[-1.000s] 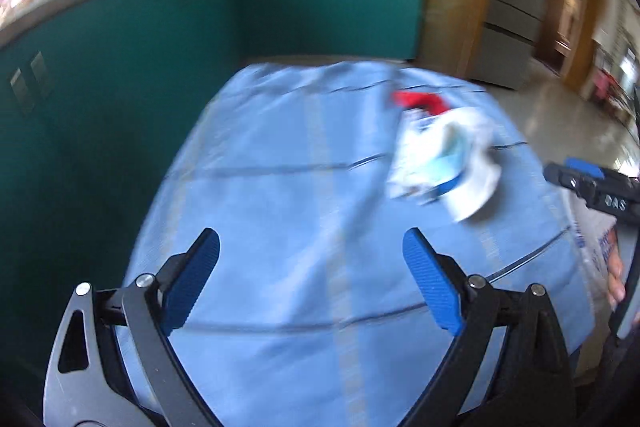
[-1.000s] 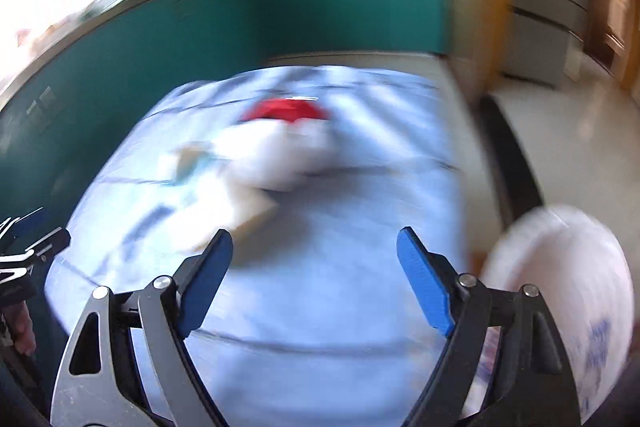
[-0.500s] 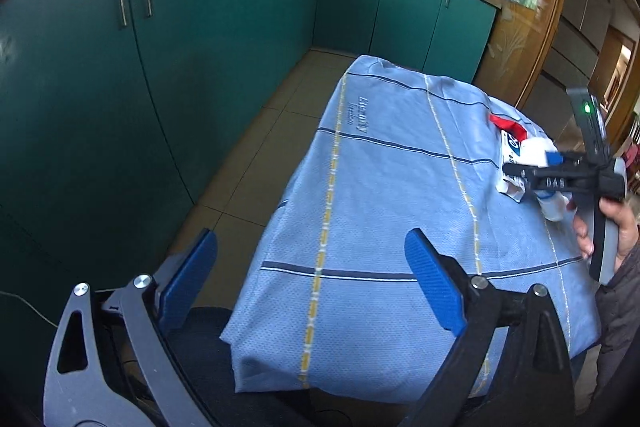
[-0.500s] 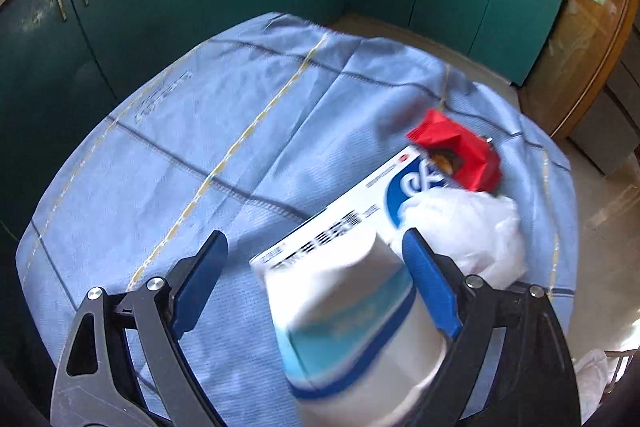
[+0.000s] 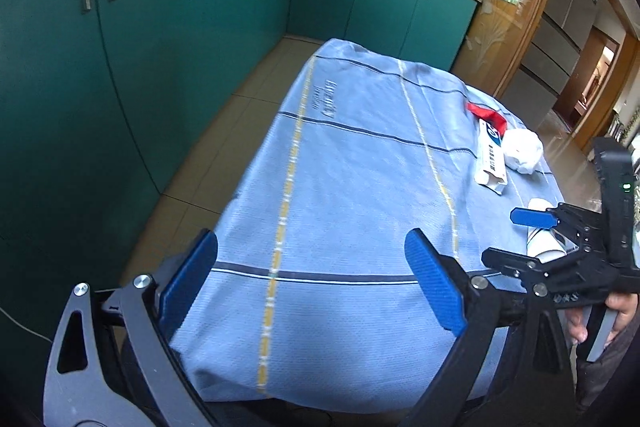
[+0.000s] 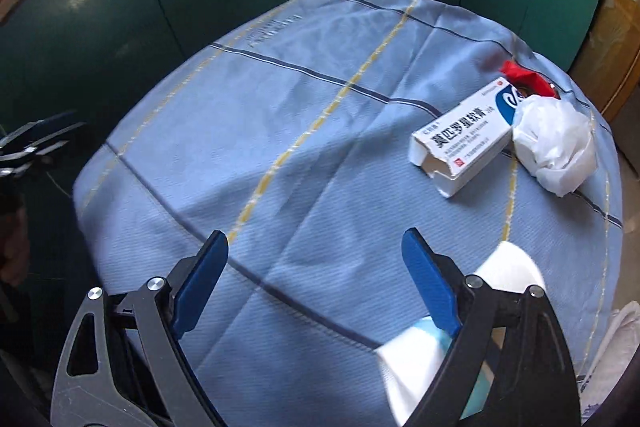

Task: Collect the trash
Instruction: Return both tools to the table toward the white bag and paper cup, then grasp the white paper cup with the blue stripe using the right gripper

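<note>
Both wrist views look steeply down, close over the same blue-clothed table, from opposite sides.

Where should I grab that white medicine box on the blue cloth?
Probably across the medicine box at mid-length, pads on its two long narrow sides, coming down from above. It lies flat; the crumpled white plastic bag crowds its far end, and the near end flap is open and flimsy.

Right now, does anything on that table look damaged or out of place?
Yes. The white medicine box lies flat with its near end flap torn open. A crumpled white bag rests against it, with a red wrapper behind. A paper cup lies tipped on its side beside the open right gripper, not between its jaws.
</note>
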Action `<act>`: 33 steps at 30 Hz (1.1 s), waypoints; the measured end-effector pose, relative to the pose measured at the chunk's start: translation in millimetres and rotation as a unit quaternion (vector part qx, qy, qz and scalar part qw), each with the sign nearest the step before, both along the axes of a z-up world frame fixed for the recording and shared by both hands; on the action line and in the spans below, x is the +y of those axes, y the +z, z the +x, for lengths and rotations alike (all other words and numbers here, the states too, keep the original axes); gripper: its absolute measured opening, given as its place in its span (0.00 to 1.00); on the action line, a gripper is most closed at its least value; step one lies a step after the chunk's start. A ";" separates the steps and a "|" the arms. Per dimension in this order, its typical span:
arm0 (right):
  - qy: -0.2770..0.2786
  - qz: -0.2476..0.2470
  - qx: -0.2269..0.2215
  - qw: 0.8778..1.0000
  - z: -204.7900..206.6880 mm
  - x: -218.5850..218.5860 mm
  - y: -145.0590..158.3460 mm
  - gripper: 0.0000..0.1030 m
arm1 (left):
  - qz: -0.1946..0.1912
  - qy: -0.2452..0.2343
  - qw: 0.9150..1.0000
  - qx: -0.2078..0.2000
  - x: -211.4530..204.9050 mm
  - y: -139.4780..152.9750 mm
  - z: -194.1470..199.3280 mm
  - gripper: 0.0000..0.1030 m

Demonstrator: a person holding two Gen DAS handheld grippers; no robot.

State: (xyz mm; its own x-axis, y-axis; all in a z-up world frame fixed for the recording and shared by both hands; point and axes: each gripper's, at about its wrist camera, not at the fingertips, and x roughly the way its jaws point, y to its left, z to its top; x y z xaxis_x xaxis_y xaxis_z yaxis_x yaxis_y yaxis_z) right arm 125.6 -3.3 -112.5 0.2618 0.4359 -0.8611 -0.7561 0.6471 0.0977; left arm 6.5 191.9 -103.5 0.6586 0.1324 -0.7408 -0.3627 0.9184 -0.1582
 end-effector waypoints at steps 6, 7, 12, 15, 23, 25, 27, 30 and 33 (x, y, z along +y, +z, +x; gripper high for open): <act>-0.089 0.019 -0.088 0.992 33.8 -23.4 40.6 0.84 | 0.004 -0.022 1.000 0.006 -16.3 -2.2 4.0 0.92; -0.113 0.024 -0.096 0.989 45.1 -30.6 45.1 0.84 | 0.004 -0.025 1.000 0.005 -17.9 -2.3 3.3 0.92; -0.259 0.038 -0.084 0.961 127.9 -79.5 44.3 0.84 | 0.004 -0.039 0.999 0.005 -28.2 -1.9 1.7 0.93; -0.288 0.052 -0.039 0.955 163.8 -92.2 32.2 0.84 | 0.006 -0.049 0.999 0.010 -34.3 -4.1 3.5 0.93; -0.245 0.013 0.024 0.969 161.8 -74.7 -9.3 0.79 | 0.013 -0.077 0.997 0.022 -54.4 -6.7 9.1 0.93; -0.232 0.029 0.052 0.971 151.4 -75.3 -9.0 0.74 | 0.016 -0.080 0.996 0.027 -57.3 -8.6 10.5 0.93; -0.220 0.033 0.067 0.973 141.1 -74.4 -9.3 0.72 | 0.014 -0.080 0.996 0.030 -57.1 -10.7 12.3 0.93; -0.179 0.036 0.083 0.980 113.0 -64.4 -4.1 0.69 | 0.003 -0.078 0.996 0.032 -57.1 -13.4 15.4 0.93; -0.127 0.029 0.087 0.988 82.1 -48.1 -1.4 0.69 | 0.002 -0.081 0.996 0.035 -60.2 -14.5 17.8 0.93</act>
State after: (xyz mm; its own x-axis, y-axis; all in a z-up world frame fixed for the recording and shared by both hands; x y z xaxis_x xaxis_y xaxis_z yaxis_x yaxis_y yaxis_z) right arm 207.8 -51.3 -113.9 0.2196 0.4258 -0.8777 -0.5382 0.8033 0.2550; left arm 24.3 131.7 -118.0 0.6183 0.0316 -0.7853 -0.2207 0.9660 -0.1348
